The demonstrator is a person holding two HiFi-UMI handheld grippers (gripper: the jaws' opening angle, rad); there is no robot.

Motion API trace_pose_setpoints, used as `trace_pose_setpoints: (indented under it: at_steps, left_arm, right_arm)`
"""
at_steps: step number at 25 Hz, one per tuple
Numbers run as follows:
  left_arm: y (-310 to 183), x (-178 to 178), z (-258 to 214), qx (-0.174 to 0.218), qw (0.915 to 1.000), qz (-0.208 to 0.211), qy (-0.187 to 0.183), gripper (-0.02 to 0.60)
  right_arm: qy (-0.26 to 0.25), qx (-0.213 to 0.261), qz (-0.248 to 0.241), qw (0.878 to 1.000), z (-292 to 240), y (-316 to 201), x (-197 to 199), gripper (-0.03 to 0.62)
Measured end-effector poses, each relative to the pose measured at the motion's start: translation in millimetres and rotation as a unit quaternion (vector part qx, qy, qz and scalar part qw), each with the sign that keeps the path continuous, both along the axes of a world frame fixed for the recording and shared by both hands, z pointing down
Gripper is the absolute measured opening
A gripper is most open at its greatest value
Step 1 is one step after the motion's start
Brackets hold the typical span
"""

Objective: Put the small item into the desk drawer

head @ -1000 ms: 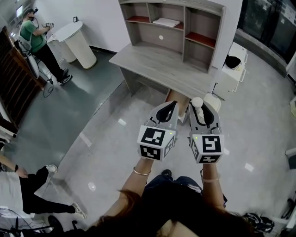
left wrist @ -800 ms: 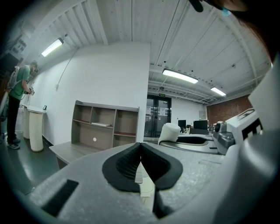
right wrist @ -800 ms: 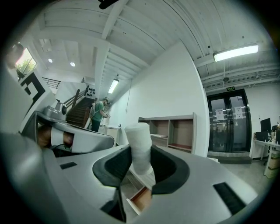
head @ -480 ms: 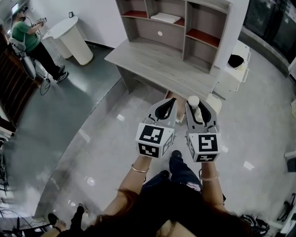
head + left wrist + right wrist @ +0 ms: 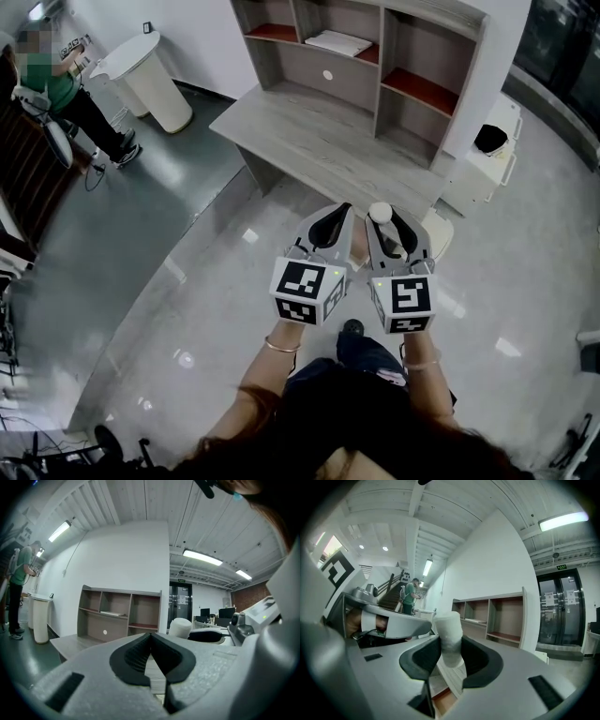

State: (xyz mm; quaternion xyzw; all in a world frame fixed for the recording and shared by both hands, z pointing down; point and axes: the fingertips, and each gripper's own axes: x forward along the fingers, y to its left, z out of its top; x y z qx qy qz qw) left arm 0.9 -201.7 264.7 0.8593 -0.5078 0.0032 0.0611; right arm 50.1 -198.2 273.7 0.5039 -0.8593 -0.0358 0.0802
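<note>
Right gripper (image 5: 384, 230): clamped on small white rounded cylinder (image 5: 379, 214), unchanged. Left gripper (image 5: 335, 217): jaws together, empty. Both now nearer grey wooden shelved desk (image 5: 319, 141) than 1 second ago.

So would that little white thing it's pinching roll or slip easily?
The white item looks like a short, rounded cylinder, so it would probably roll if laid down. Its matte surface suggests it isn't slippery. The right fingers hold it upright with no visible squashing, so it is likely fairly firm.
</note>
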Motion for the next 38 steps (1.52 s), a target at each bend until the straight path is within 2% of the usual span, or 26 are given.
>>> trace_pose_setpoints:
  at_steps: [5,14,26,38]
  left_arm:
    - [-26,6,8,0.003,0.9999,-0.012,-0.007,0.016]
    - [-54,-5,30,-0.014,0.9995,-0.028,-0.009,0.015]
    - [-82,-31,65,-0.024,0.9995,-0.018,-0.003,0.015]
    - [-106,-49,120,-0.045,0.9987,-0.025,0.01,0.015]
  right_arm:
    - [0.012,-0.006,-0.017,1.0,12,-30,7,0.13]
    - [0.036,-0.026,-0.048,0.998,34,-68,-5,0.131]
    - [0.084,-0.053,-0.043,0.994,81,-95,-28,0.132]
    - [0.124,-0.094,-0.048,0.987,156,-109,-46,0.132]
